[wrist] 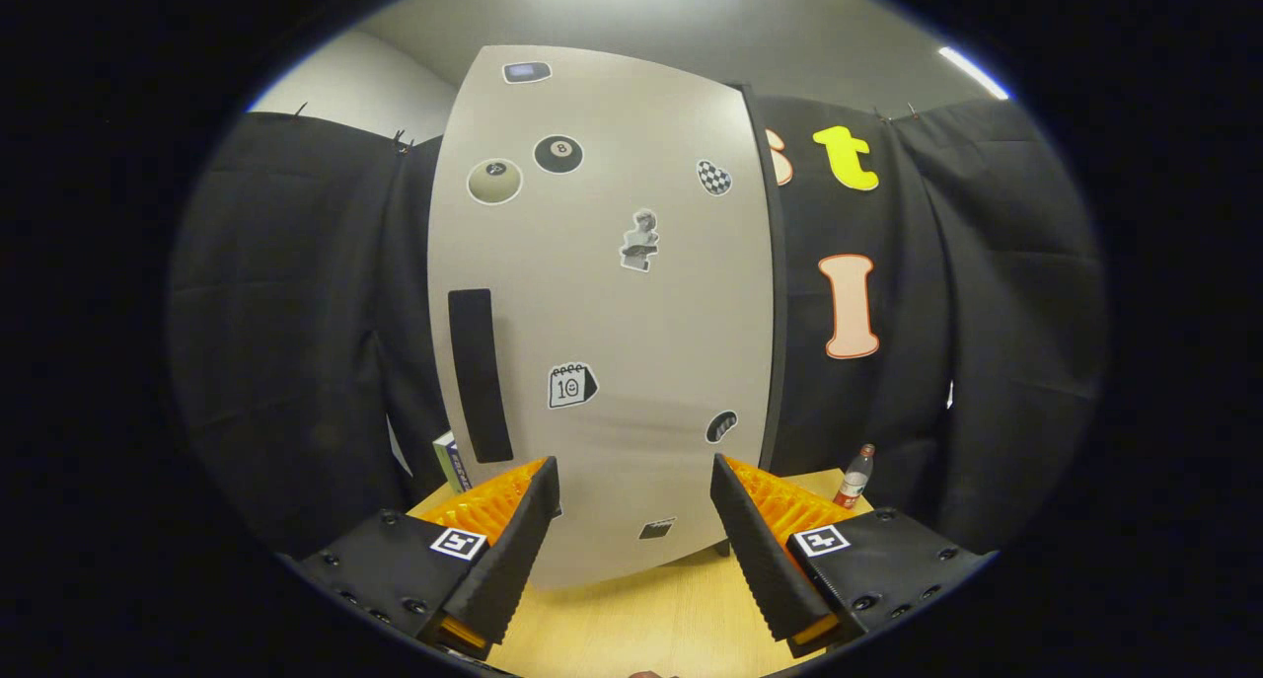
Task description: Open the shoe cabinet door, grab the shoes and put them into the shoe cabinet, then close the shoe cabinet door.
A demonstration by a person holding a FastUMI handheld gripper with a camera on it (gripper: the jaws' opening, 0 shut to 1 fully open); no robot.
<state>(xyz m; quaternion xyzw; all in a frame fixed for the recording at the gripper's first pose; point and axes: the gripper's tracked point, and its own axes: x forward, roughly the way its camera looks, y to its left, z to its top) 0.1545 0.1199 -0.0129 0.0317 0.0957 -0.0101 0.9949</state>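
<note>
A tall pale shoe cabinet (602, 303) stands on the wooden table (641, 629), straight ahead of my fingers. Its door is shut and carries several stickers. A long black handle strip (480, 374) runs upright near the door's left edge, just above and beyond my left finger. My gripper (634, 481) is open, its fingers spread wide in front of the door's lower part, with nothing between them. They stand a short way off the door.
A small plastic bottle with a red label (855, 477) stands on the table to the right of the cabinet. A small box (449, 459) leans beside the cabinet's lower left. Black cloth walls close in behind and on both sides.
</note>
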